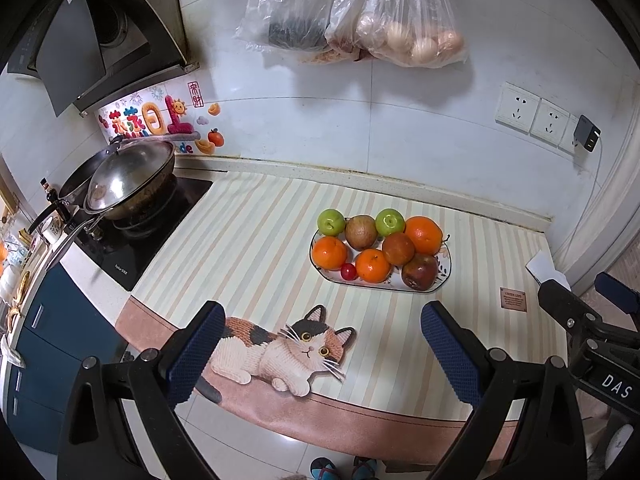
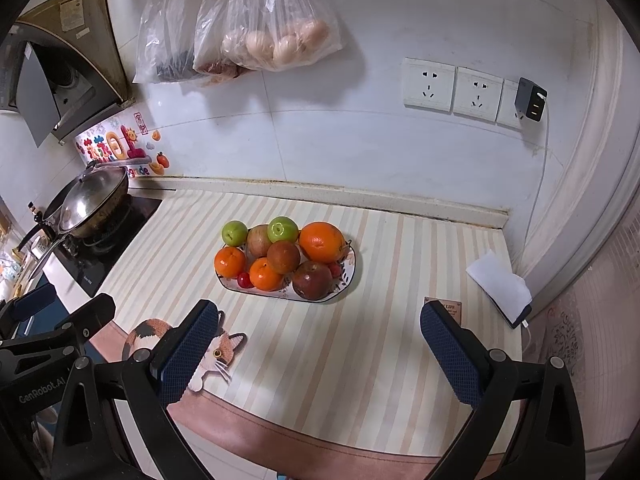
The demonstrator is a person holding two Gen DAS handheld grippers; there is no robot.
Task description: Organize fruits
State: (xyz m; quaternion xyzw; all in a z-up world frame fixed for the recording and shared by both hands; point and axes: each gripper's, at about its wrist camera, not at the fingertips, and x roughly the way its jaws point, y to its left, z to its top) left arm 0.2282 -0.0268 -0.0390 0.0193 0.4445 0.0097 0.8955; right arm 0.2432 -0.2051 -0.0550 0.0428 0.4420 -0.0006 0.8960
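Note:
A white oval plate (image 1: 444,276) (image 2: 347,280) sits on the striped mat, piled with fruit: two green apples (image 1: 331,222) (image 2: 234,233), several oranges (image 1: 423,235) (image 2: 321,241), a brown kiwi (image 1: 361,232), a dark red apple (image 1: 419,272) (image 2: 312,285) and a small red cherry tomato (image 1: 348,271) (image 2: 244,279). My left gripper (image 1: 324,352) is open and empty, held over the mat's front edge, well short of the plate. My right gripper (image 2: 320,352) is open and empty, also in front of the plate. It shows at the right edge of the left wrist view (image 1: 588,320).
A wok with a lid (image 1: 128,180) (image 2: 92,200) sits on the stove at the left. Plastic bags with eggs (image 1: 404,36) (image 2: 276,44) hang on the wall. A phone under a white tissue (image 2: 500,284) lies at the right. Wall sockets (image 2: 452,88) hold a charger.

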